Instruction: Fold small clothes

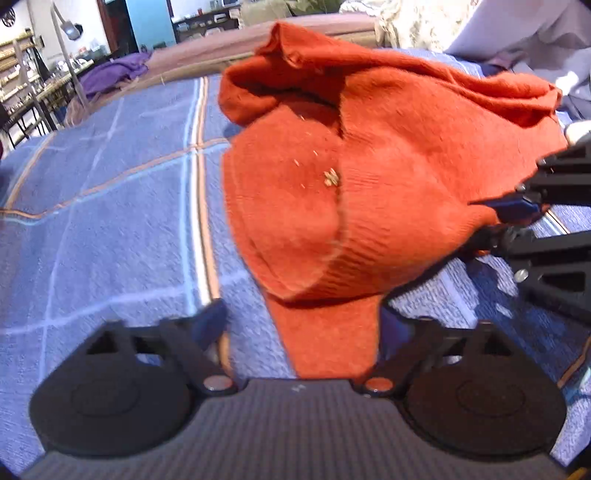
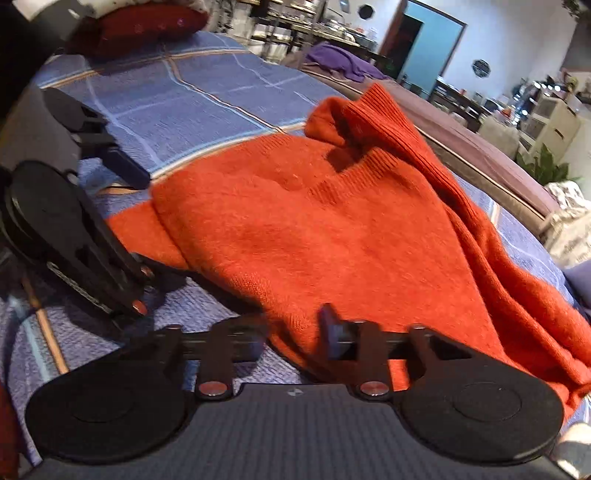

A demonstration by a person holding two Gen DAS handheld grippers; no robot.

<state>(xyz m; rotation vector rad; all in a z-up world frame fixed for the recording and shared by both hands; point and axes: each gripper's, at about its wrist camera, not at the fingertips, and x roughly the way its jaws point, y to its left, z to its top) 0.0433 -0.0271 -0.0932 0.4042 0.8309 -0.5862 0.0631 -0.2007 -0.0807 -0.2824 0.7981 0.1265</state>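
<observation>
Orange sweater (image 1: 369, 177) lies bunched between your grippers: left gripper (image 1: 299, 325) spread apart, right gripper (image 2: 291, 332) pinching its hem.

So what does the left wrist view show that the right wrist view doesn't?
Only the left wrist view shows bits of pale debris stuck on the orange sweater, and the right gripper pinching its right edge. Only the right wrist view shows a dark red cushion at the far end of the bed, and the left gripper from the side, open with the sweater's left corner between its fingers. Both show the sweater partly lifted over the blue plaid bedspread and a purple cloth beyond.
</observation>
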